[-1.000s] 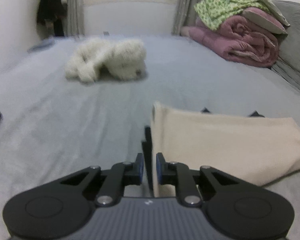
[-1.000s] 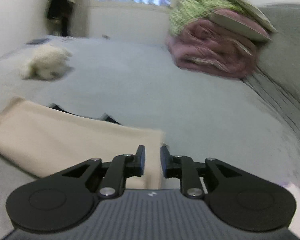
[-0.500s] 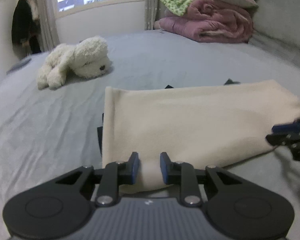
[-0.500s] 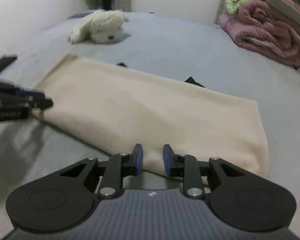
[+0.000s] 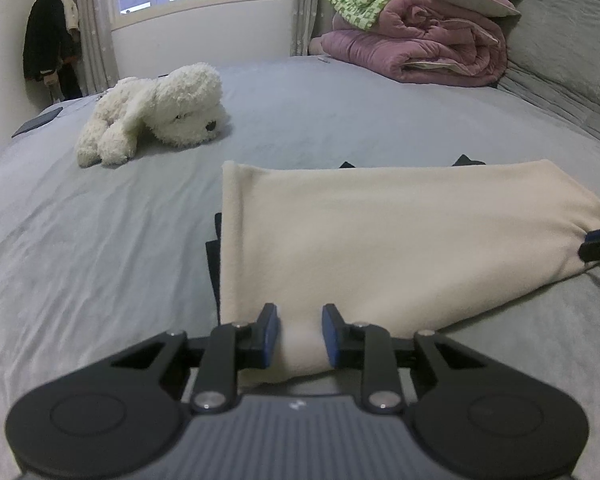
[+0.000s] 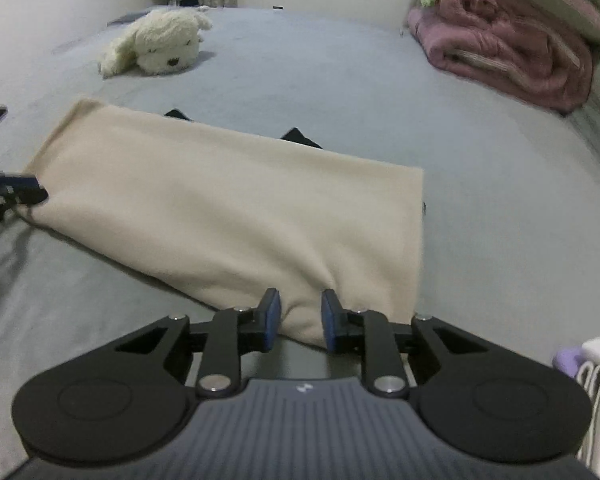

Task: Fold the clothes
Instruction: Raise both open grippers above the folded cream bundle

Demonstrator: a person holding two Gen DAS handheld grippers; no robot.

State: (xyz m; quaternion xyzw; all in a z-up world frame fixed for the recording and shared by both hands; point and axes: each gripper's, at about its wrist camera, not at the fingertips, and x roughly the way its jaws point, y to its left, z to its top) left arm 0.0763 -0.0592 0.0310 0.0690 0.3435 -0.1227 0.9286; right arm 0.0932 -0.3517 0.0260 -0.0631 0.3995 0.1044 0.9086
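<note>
The cream garment (image 5: 400, 240) lies folded flat on the grey bed (image 5: 100, 240), directly ahead of both tongs, with dark fabric (image 5: 214, 256) showing from beneath its edges.

1. Left tongs (image 5: 299, 334): jaws narrowly parted, with the garment's near corner bunched between the blue pads (image 5: 270, 334). The cloth fills the gap; whether the pads press on it cannot be told.
2. Right tongs (image 6: 298, 320): jaws closing, with the garment's other near corner puckered between the 2 pads (image 6: 329, 320); firm contact cannot be told.
3. Each tongs appears at the edge of the other's view, at the garment's opposite end.

Beyond the garment, ahead and left of the tongs, lies a white plush dog (image 5: 156, 112). Ahead and right sits a stack of pink and green bedding (image 5: 420, 40).
</note>
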